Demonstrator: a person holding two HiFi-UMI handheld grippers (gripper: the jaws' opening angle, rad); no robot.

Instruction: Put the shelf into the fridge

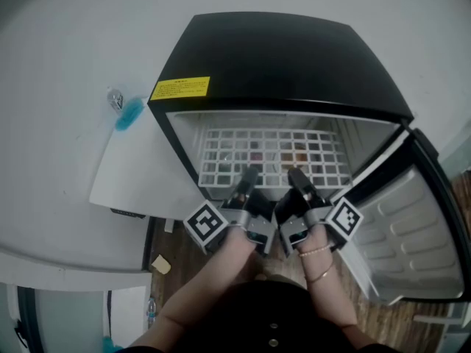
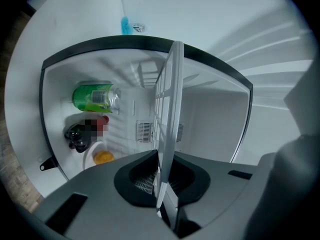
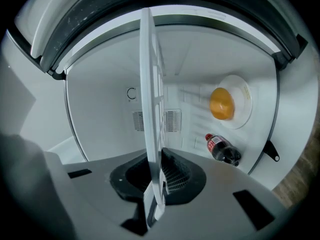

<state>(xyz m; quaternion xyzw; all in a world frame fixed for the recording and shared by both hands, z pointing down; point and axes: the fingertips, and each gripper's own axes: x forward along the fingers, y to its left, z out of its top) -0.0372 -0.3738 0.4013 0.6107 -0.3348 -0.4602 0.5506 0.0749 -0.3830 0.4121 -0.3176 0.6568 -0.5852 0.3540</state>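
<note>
A white wire shelf (image 1: 274, 156) lies level inside the small black fridge (image 1: 280, 57), its front edge toward me. My left gripper (image 1: 246, 176) is shut on that front edge left of centre, and my right gripper (image 1: 296, 176) is shut on it right of centre. In the left gripper view the shelf (image 2: 167, 114) shows edge-on, running from between the jaws into the white cavity. The right gripper view shows the same shelf (image 3: 150, 109) edge-on, clamped between the pads.
Below the shelf sit a green can (image 2: 95, 97), a dark cola bottle (image 3: 223, 149) and an orange on a white plate (image 3: 222, 103). The fridge door (image 1: 419, 226) stands open at the right. A white counter (image 1: 66, 123) with a blue item (image 1: 129, 113) is at the left.
</note>
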